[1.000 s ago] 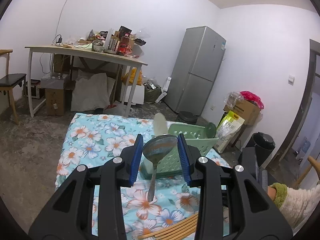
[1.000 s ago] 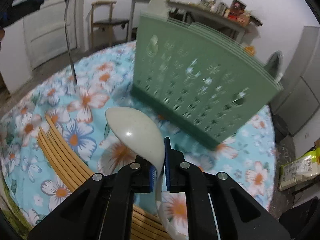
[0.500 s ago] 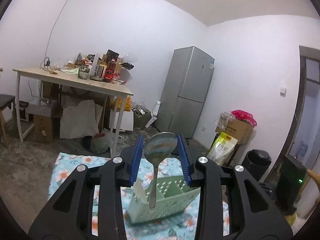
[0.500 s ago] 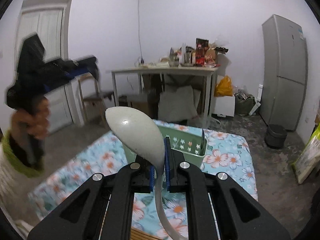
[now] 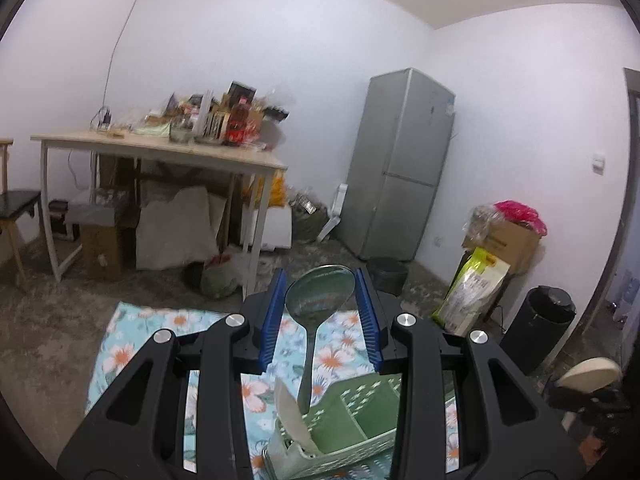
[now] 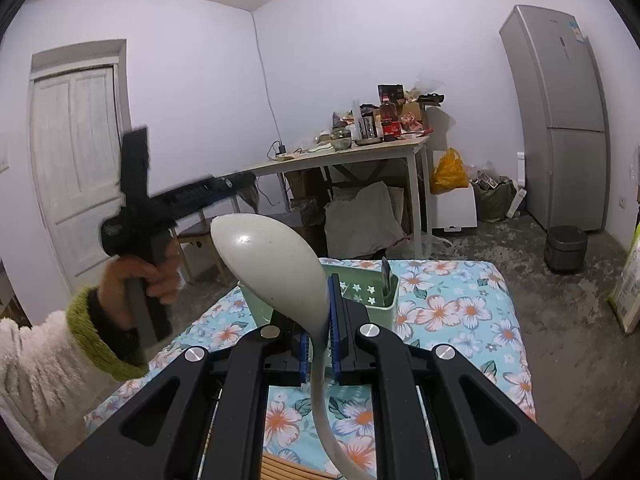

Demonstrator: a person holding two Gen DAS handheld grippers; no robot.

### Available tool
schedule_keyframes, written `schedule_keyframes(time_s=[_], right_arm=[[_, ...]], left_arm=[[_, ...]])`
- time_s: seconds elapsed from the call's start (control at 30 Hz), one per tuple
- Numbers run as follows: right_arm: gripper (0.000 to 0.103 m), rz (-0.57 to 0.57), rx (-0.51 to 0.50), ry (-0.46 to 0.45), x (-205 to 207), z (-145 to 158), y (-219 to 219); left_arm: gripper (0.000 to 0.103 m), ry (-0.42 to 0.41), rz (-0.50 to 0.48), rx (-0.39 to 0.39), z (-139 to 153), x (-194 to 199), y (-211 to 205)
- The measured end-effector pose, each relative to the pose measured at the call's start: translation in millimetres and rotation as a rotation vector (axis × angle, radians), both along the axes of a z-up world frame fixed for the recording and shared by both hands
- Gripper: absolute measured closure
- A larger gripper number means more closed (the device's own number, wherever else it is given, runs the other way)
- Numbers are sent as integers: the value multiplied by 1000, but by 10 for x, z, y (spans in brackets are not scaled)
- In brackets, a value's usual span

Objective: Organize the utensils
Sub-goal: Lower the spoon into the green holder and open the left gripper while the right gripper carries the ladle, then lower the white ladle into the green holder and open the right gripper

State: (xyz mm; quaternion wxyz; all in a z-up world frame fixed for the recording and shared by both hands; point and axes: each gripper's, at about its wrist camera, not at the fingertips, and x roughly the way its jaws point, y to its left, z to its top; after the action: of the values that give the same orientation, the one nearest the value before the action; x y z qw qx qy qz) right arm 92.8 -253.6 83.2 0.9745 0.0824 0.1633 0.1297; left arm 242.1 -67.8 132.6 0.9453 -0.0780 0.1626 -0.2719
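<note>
In the left wrist view, the left gripper (image 5: 319, 320) fills the lower centre of the frame. Its blue pads (image 5: 270, 320) stand partly apart, clamped on the bowl edges of a metal spoon (image 5: 319, 298). The bowl sits up between the pads and the handle hangs down toward the green caddy (image 5: 352, 432) at the bottom centre. This bowl-up hold probably lets the handle enter a compartment first. A pale spoon (image 5: 294, 418) already stands in the caddy's left compartment. At the right edge of the same frame, the white ladle (image 5: 588, 372) shows beside dark gripper parts. In the right wrist view, the person's left hand (image 6: 140, 276) appears at centre left, gripping the handle of the left gripper, which is blurred. At lower centre, the right gripper (image 6: 319, 340) has its jaws nearly together, pinching the ladle's neck just under the bowl, and the handle curves down toward the bottom edge. Gripping at the neck likely keeps the heavy bowl from swinging. The caddy stands on the floral cloth (image 6: 460, 312) just behind the ladle. A dark utensil (image 6: 386, 274) stands in the caddy's right end. Bamboo strips (image 6: 280, 468) lie at the bottom edge.
</note>
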Motion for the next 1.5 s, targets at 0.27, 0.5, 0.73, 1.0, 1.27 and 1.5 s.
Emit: schedule_keyframes(time_s=[0.27, 0.5, 0.73, 1.0, 1.27, 1.5], right_arm=[[94, -6, 36, -8, -6, 2, -116], [94, 11, 77, -62, 124, 167, -198], [94, 65, 160, -150, 343, 440, -272], [94, 140, 217, -204, 847, 586, -163], [94, 129, 270, -148, 1491, 109, -49], [93, 74, 236, -69, 1809, -335, -66]], left_arm=[[66, 96, -9, -39, -229, 163, 16], [45, 60, -9, -65, -64, -131, 234], [30, 138, 13, 8, -219, -569, 530], [23, 246, 14, 83, -718, -1053, 825], [23, 305, 23, 54, -971, -1140, 984], [23, 300, 26, 39, -998, -1098, 1062]])
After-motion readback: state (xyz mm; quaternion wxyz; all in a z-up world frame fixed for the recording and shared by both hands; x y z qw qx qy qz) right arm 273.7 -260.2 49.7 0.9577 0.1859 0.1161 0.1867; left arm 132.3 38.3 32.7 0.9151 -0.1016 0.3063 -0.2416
